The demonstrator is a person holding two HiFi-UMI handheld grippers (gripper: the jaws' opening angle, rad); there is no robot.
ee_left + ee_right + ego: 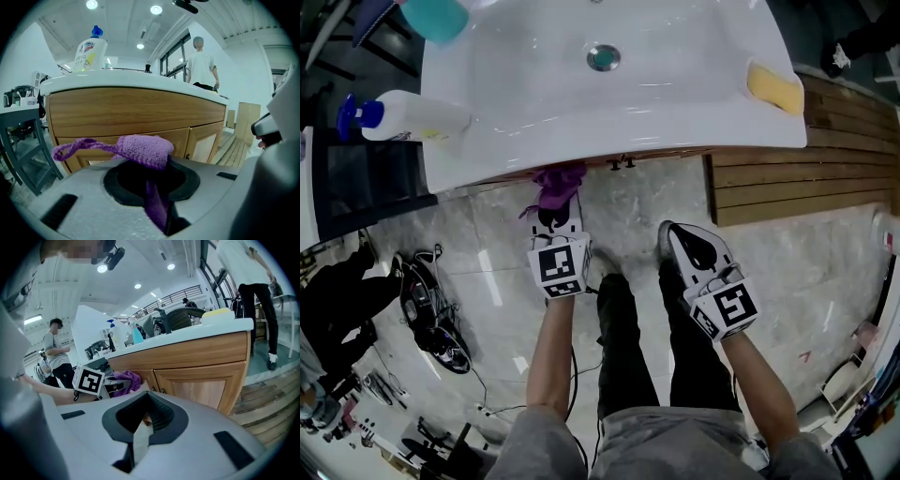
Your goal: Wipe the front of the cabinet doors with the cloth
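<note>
1. two handheld grippers face a wood-fronted vanity. the left gripper (558, 210) pinches a purple knitted cloth (143, 148) between its jaws: one strip is caught in the slot, and the bulk is bunched over the tips with a loop trailing to the left.
2. the right gripper (679, 238) has its jaws pressed together on nothing. it hangs over the grey marble floor (637, 202), further back from the vanity than the left.
3. the light wooden cabinet doors (206, 140) lie straight ahead of the left gripper, just beyond the cloth. they stand upright under a white basin countertop (609, 103).
4. from above, the cloth sits right at the counter's front edge, by the small dark door knobs (622, 162). the right gripper view shows it close against the left-hand door, but none of the views settles whether it is touching.
5. judged from these views, the wiping stroke is only starting. the left gripper is the nearer one and carries the cloth, so a short push forward would press the bunched end flat on the panel.
6. the gripper's long axis points at the doors almost square-on, so the cloth would lead and the jaws follow.
7. a white spray bottle with a blue top (408, 117) and a yellow sponge (773, 86) rest on the counter.
</note>
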